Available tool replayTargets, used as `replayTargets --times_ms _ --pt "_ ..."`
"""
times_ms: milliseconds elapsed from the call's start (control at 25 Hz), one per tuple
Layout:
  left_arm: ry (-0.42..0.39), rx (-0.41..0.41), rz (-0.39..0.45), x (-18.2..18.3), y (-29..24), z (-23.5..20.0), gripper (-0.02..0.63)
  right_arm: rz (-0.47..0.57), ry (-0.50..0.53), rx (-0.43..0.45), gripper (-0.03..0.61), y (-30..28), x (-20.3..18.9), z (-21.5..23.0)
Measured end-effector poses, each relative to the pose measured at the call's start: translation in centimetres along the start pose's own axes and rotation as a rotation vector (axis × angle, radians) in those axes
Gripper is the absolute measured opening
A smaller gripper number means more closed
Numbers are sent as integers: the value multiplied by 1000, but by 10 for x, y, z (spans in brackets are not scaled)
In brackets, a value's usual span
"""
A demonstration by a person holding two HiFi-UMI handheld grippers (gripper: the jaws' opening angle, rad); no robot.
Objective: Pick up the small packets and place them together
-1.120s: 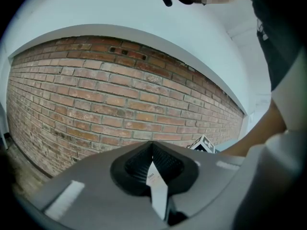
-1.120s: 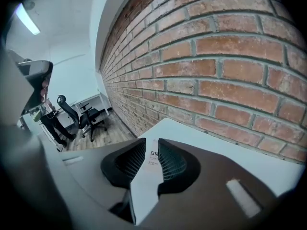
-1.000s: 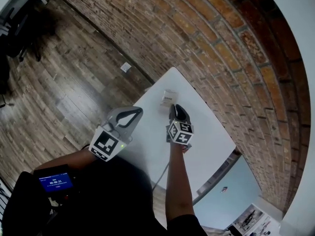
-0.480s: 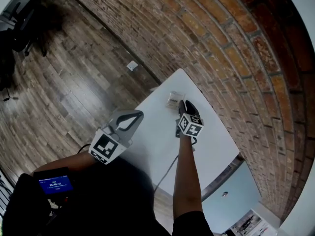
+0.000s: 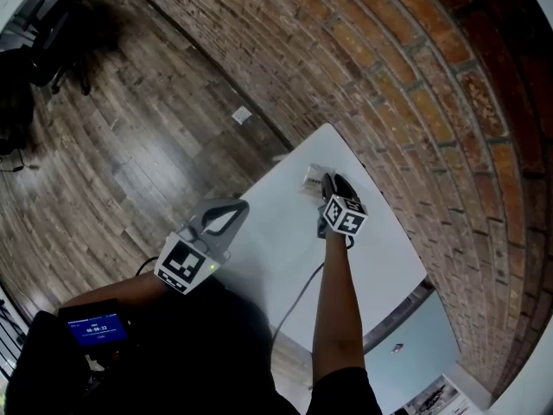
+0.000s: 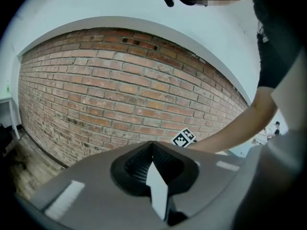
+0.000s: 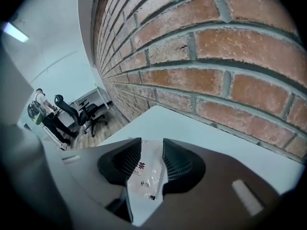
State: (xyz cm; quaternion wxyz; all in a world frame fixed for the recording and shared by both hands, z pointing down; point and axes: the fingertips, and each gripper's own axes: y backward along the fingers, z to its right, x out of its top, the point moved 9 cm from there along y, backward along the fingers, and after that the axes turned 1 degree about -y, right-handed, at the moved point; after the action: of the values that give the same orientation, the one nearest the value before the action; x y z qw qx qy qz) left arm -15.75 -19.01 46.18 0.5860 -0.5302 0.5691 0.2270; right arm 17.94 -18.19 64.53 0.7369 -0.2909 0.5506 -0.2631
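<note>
The right gripper [image 7: 152, 145] is tilted down over the far end of the white table [image 5: 285, 258]. Its jaws have just been opening and now stand about half apart. A printed packet [image 7: 146, 176] lies between them with its face up and its long axis running along the jaws toward the brick wall [image 5: 389, 85]. The pads flank its long edges without clearly pressing on them, so I judge it to be let go or very nearly so.

In the head view, a small pile of packets [image 5: 311, 177] sits just ahead of the right jaws, close to the table's far corner. The right hand is therefore by far the nearer one, and the printed packet should land on or just beside that pile.

The left gripper [image 6: 153, 146] hangs well back over the near left side of the table. Its jaws are closed on a thin white packet [image 6: 157, 193], which stands edge-on in the pads (only a sliver shows, so any print is hidden). To reach the pile, this packet has to travel forward and to the right, along the table.

Room is tight at the goal. The corner's two edges lie near the pile, with the floor beyond one and the wall beyond the other. The middle of the table offers the open way in, though the right forearm lies across part of it.
</note>
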Motion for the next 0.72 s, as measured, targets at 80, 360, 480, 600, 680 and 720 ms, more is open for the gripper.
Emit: replayTargets --times_ms 80,360,480,600,680,720 --pt "4 7 -8 -3 2 0 0 -10 2 0 144 -4 0 2" --pt "-18 26 -27 -5 3 -5 0 -34 5 -8 143 -15 7 14" --pt "-14 35 -30 -3 3 -8 0 -36 -45 3 143 -20 9 21" --pt "3 38 -32 -4 2 -8 0 -45 -99 17 133 -21 7 29" --pt "15 37 -35 -6 3 -6 0 -55 -123 46 127 -22 4 31" --pt "17 35 -37 -7 3 -5 0 -63 -122 63 127 -23 2 30"
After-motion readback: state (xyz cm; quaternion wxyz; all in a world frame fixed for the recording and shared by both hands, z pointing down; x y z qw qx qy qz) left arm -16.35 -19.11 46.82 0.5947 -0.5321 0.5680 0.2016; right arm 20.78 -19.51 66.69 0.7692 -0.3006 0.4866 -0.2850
